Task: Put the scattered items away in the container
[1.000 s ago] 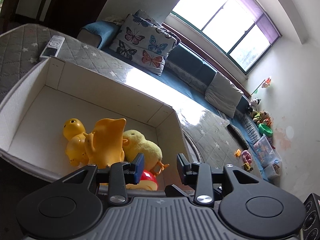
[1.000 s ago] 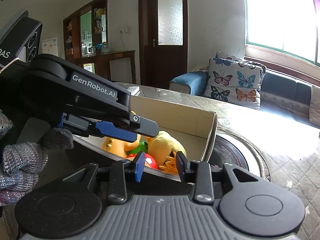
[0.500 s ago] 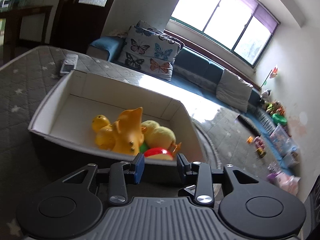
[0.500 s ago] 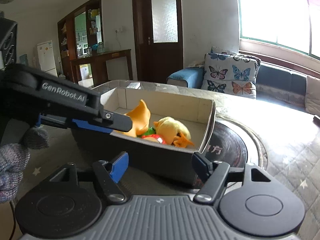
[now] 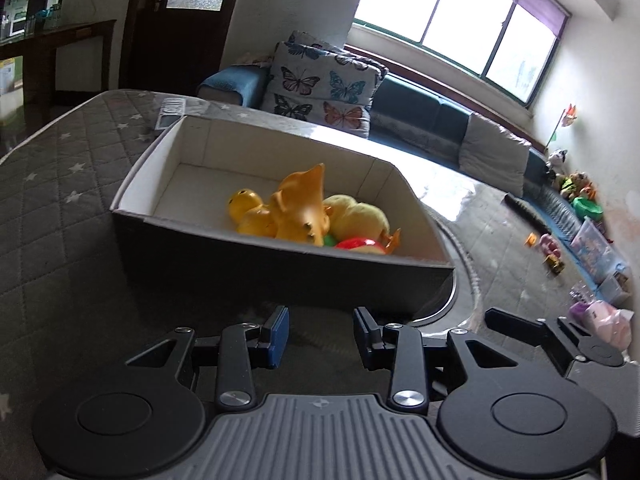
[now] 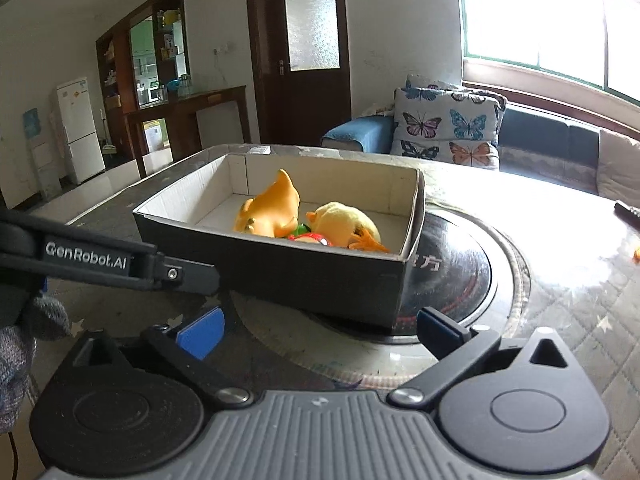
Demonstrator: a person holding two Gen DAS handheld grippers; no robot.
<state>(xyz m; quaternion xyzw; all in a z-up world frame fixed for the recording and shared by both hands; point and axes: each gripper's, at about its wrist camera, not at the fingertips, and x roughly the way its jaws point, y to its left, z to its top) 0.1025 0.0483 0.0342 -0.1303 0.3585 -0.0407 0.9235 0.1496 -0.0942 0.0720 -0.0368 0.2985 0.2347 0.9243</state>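
Through the left wrist camera, the left gripper [image 5: 320, 330] hangs low in front of the container [image 5: 280, 268], its jaws parted with a modest gap and pinching nothing, the dark near wall of the box just ahead of them. Inside, bunched toward the right end, lie a yellow duck [image 5: 250, 214], an orange rubber toy [image 5: 302, 204], a yellow plush chick [image 5: 360, 218] and a red toy [image 5: 360, 245] with a bit of green beside it; they sit touching one another, likely because each was dropped in from this near corner. The box rests on the quilted counter [image 5: 60, 216], partly over a dark round plate [image 5: 450, 304]. From the right wrist camera, the right gripper [image 6: 318, 330] is also short of the box, jaws spread wide and empty, which suggests it has nothing left to carry. The left gripper's arm [image 6: 100, 262] crosses the left of this view, beside the box. A small orange scrap [image 6: 637, 253] lies well apart at the right edge of the counter, too small to identify; if it counts as scattered, the tidying is not quite finished, otherwise the task looks close to complete.
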